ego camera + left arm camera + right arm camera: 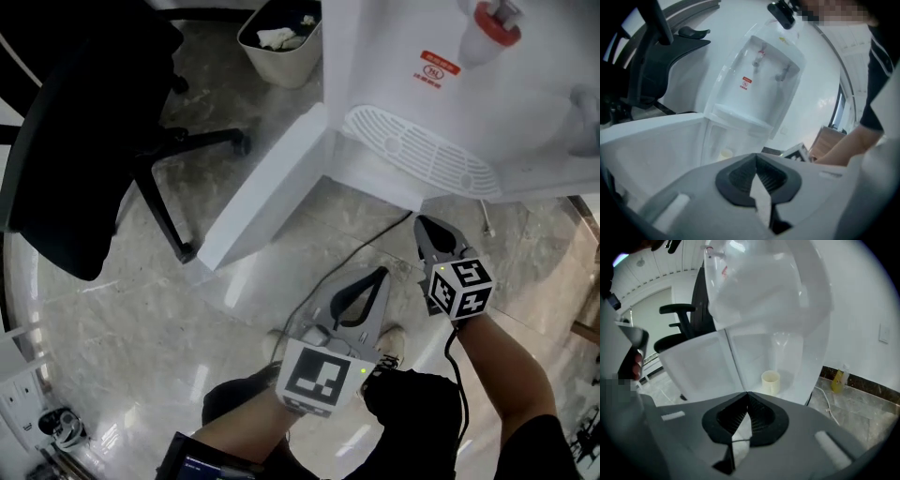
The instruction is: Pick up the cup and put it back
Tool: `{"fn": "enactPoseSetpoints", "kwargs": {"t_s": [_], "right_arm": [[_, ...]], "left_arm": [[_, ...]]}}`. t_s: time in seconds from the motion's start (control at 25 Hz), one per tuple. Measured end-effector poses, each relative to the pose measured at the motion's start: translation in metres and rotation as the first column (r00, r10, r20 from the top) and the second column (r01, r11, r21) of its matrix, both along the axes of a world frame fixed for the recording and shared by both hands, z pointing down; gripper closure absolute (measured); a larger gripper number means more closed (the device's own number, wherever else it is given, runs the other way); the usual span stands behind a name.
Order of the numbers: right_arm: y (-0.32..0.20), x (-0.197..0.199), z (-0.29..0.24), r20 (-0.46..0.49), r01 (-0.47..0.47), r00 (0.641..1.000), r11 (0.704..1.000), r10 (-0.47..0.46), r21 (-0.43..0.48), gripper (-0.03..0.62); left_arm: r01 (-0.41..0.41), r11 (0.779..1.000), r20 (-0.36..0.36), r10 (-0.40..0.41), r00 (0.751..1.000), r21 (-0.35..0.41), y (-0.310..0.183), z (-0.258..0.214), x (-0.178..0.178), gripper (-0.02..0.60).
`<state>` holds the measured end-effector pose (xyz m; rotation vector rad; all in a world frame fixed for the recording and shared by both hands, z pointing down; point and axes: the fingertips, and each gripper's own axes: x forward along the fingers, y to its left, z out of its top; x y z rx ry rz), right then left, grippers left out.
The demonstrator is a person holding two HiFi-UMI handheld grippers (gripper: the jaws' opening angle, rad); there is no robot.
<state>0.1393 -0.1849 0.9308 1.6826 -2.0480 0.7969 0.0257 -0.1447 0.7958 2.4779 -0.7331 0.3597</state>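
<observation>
A: Where does the cup (770, 382) stand?
B: Inside the lower compartment of the water dispenser (394, 75). Its door (272, 187) stands open to the left.
A: And around it?
B: The office chair (75, 141) is left of the door, with the waste bin (281, 52) behind it. A bottle (839, 379) stands on the floor (862, 413), right of the dispenser.

Glossy grey marble floor (112, 319), white water dispenser (525, 112) standing on it, lower door (272, 187) swung open, cream cup (770, 382) upright on the compartment's base, black office chair (84, 122), waste bin (281, 47), dark cable (366, 246) trailing across.
</observation>
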Motion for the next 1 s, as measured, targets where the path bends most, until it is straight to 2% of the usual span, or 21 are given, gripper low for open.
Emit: {"fn": "enactPoseSetpoints", "kwargs": {"t_s": [0.08, 0.16, 0.28, 0.48, 0.64, 0.8, 0.92, 1.0], "right_arm": [[0.033, -0.015, -0.049, 0.020, 0.032, 0.999, 0.999, -0.031, -0.037, 0.586], [0.058, -0.027, -0.109, 0.038, 0.041, 0.998, 0.998, -0.039, -0.047, 0.586], [0.099, -0.040, -0.207, 0.050, 0.004, 0.999, 0.998, -0.001, -0.060, 0.586], [0.126, -0.077, -0.378, 0.067, -0.114, 0.991, 0.993, 0.113, 0.010, 0.586], [0.131, -0.103, -0.503, 0.106, -0.153, 0.985, 0.980, 0.140, 0.130, 0.586], [0.164, -0.113, -0.617, 0.103, -0.138, 0.988, 0.958, 0.115, 0.252, 0.586], [0.204, -0.112, -0.677, 0.100, -0.134, 0.989, 0.936, 0.107, 0.326, 0.586], [0.230, -0.112, -0.705, 0.140, -0.144, 0.985, 0.923, 0.099, 0.357, 0.586]], "left_arm": [[0.030, 0.999, 0.046, -0.028, 0.999, -0.042, 0.027, -0.004, -0.012, 0.578], [0.045, 0.993, 0.078, -0.037, 0.996, -0.109, 0.053, -0.027, -0.029, 0.578], [0.048, 0.980, 0.095, -0.030, 0.995, -0.194, 0.092, -0.096, -0.055, 0.578], [0.028, 0.968, 0.068, -0.011, 0.998, -0.248, 0.110, -0.234, -0.097, 0.578], [-0.006, 0.987, 0.017, 0.008, 1.000, -0.159, 0.101, -0.341, -0.105, 0.578], [-0.005, 0.995, -0.016, 0.004, 1.000, -0.102, 0.122, -0.427, -0.101, 0.578], [0.009, 0.999, -0.034, -0.010, 0.999, -0.044, 0.145, -0.481, -0.090, 0.578], [0.014, 1.000, -0.048, -0.014, 0.999, -0.014, 0.162, -0.505, -0.078, 0.578]]}}
